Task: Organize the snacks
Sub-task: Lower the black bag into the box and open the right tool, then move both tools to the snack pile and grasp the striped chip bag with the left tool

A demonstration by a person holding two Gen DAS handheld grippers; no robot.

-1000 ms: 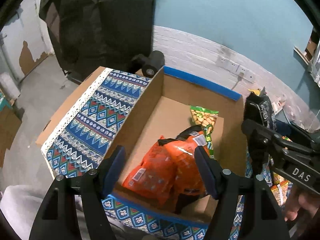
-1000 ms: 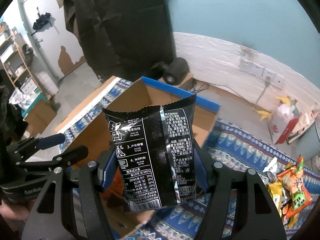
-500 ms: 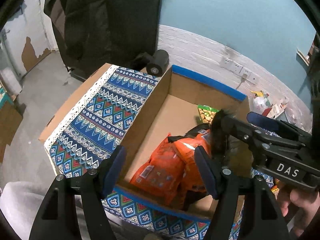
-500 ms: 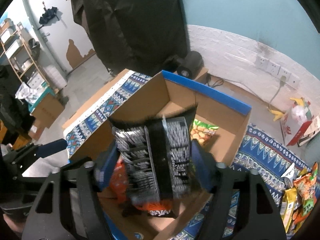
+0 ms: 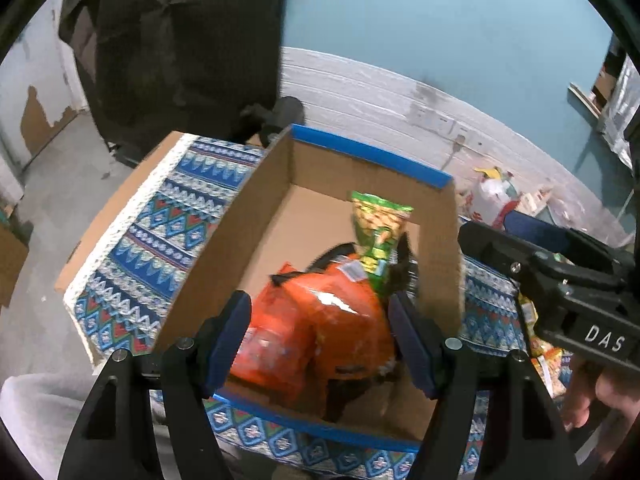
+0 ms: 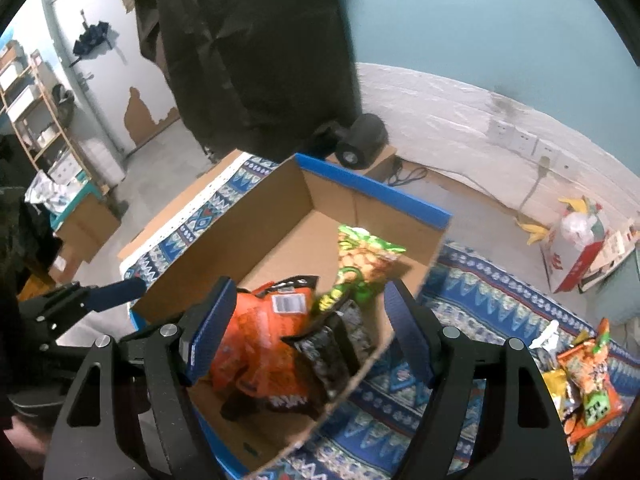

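Observation:
An open cardboard box (image 5: 256,200) (image 6: 280,208) with blue rims sits on a patterned blue cloth. Inside lie orange snack bags (image 5: 316,320) (image 6: 264,344), a green bag (image 5: 378,228) (image 6: 364,256) and a black snack bag (image 6: 336,344) against the right wall. My right gripper (image 6: 306,328) is open and empty above the box, over the black bag. My left gripper (image 5: 320,336) is open and empty over the box's near end. The right gripper's body (image 5: 560,280) shows at the right in the left wrist view.
More snack bags (image 6: 588,384) lie on the cloth (image 6: 480,304) at the right. A red and white bag (image 6: 576,240) stands by the white wall. A black roll (image 6: 360,146) and dark hanging fabric (image 6: 248,48) stand behind the box. Shelves (image 6: 28,92) stand at the far left.
My right gripper carried the black bag over the box and opened. The bag now lies in the box beside the orange bags. My left gripper stayed open over the box.

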